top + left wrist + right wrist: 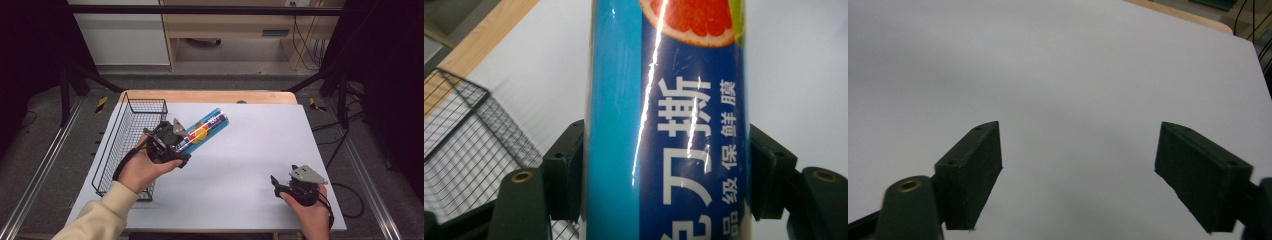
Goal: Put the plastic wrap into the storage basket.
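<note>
Nearest the camera, lower left: cream sleeve (102, 215) and left hand (142, 170) entering from the bottom edge. Wire basket (111, 150) along the left margin of the white table (250, 150), nothing seen inside it.

Left gripper (172, 142) just right of the basket, clamped on a cling-film roll (202, 131). Roll held near its lower end, tilted up and to the right, clear of the table surface, its free end well out beyond the jaws. Both pads (566, 167) pressed flat against opposite sides of the tube in the left gripper view; blue label with white lettering and a citrus picture, strong glare along the wrap.

Handling, as judged: light, rigid tube; glossy sleeve likely slippery; round section liable to roll if set down on the flat. End grip leaves a long overhang, so some droop or twist possible; hold nearer mid-length advisable for steadier carrying. Moderate squeeze only, to avoid denting the core.

Right gripper (280, 187) at lower right, low over the table, jaws spread wide with nothing between them; bare white surface beyond the pads (973, 167).
</note>
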The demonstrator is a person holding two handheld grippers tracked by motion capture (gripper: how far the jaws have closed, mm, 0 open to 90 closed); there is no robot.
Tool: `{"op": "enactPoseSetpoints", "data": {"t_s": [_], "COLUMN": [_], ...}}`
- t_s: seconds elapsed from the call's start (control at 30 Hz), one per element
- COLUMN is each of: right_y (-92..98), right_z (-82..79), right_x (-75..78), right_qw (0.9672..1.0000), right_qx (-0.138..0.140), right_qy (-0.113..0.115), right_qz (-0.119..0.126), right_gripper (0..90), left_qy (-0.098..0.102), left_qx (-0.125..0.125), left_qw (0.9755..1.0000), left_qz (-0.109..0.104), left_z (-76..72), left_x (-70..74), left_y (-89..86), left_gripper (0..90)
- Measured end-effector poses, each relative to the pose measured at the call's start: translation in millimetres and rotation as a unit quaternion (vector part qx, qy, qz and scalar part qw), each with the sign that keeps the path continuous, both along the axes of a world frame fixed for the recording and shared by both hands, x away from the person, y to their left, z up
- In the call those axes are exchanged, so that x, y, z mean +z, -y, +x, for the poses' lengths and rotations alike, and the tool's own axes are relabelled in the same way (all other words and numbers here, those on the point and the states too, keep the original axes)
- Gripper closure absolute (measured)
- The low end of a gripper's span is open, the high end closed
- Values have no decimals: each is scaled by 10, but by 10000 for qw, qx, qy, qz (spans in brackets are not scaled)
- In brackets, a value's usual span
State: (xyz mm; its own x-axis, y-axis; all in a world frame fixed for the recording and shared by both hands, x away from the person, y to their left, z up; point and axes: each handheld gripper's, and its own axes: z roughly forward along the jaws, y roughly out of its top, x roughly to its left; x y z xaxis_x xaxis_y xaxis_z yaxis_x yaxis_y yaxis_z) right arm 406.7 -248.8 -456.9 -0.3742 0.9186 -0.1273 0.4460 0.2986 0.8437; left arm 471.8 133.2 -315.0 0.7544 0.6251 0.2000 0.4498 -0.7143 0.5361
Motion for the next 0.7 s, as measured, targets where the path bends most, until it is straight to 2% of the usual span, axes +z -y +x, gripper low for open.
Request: {"op": "enactPoseSetpoints", "data": {"t_s": [0.4,0.7], "right_y": [-19,-16], "right_z": [-3,-9], "right_x": [20,23], "right_qw": [10000,10000], "right_qx": [27,9], "right_qy": [64,68], "right_qz": [-37,-65], "right_gripper": [151,162], "left_qy": [91,119], "left_qx": [256,440], "left_qw": [9996,9990], "left_qz": [-3,-43], "left_z": [-93,-135], "left_x": [125,157], "left_y": [-252,-406], "left_gripper": [319,319]}}
